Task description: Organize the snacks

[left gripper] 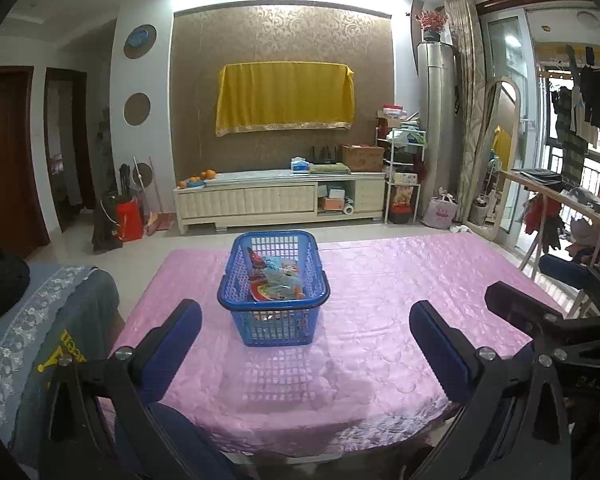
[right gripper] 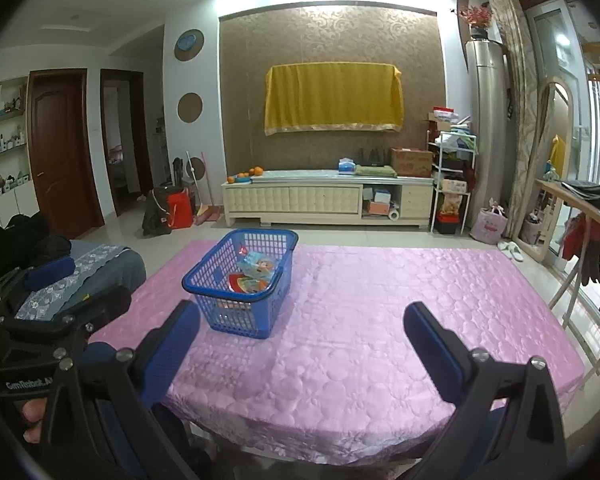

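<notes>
— Snacks [left gripper: 278,280] lie together inside the blue basket [left gripper: 236,300], which stands on the pink worktop [left gripper: 400,300], nearer to its far edge. No packet is visible on the cloth around it, so I judge that the task is finished or almost finished.

— And the two tools?

— The left hand-held gripper [left gripper: 305,340] hangs over the near edge of the worktop with its jaws wide apart and nothing between them. The right hand-held gripper [right gripper: 302,340] is the same: jaws spread, empty, well apart from the basket.

— Is something left to do?

— Perhaps only to check. The near corners of the worktop are covered by the gripper bodies, so a packet could hide there.

— How many snacks are inside?

— I cannot count them. The packets overlap, the basket wall covers the lower ones, and the print is too small to read. I see red, orange and light blue wrappers only.
</notes>
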A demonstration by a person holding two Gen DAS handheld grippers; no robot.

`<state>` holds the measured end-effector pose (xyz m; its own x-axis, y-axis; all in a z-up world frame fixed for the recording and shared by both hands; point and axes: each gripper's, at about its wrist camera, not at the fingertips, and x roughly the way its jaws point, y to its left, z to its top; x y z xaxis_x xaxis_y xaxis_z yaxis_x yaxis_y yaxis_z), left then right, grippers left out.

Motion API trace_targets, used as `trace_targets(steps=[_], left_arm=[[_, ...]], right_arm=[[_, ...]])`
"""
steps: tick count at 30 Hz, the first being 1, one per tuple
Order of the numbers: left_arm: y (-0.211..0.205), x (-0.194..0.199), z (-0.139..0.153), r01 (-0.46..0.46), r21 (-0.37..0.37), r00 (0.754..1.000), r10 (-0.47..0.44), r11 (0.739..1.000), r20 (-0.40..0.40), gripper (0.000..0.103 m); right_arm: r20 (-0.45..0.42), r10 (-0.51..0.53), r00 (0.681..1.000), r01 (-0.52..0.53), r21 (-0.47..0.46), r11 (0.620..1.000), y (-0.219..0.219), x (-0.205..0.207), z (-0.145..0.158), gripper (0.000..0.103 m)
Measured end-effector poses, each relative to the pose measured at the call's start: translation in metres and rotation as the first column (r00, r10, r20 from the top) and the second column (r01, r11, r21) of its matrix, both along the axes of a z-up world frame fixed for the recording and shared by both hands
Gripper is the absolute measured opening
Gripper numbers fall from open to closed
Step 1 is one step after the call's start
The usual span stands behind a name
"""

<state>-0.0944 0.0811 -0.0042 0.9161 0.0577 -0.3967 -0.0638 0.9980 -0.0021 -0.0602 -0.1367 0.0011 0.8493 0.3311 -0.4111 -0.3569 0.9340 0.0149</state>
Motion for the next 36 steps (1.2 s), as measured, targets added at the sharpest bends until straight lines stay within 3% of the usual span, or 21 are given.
trace_targets(steps=[36], left_arm=[[0.002, -0.012, 0.004, 0.027, -0.043, 0.999, -0.027, 0.999, -0.017, 0.103]], right_arm=[[0.015, -0.02, 1.0, 0.02, -0.007, 1.0, 0.002, -0.012, 0.006, 0.103]])
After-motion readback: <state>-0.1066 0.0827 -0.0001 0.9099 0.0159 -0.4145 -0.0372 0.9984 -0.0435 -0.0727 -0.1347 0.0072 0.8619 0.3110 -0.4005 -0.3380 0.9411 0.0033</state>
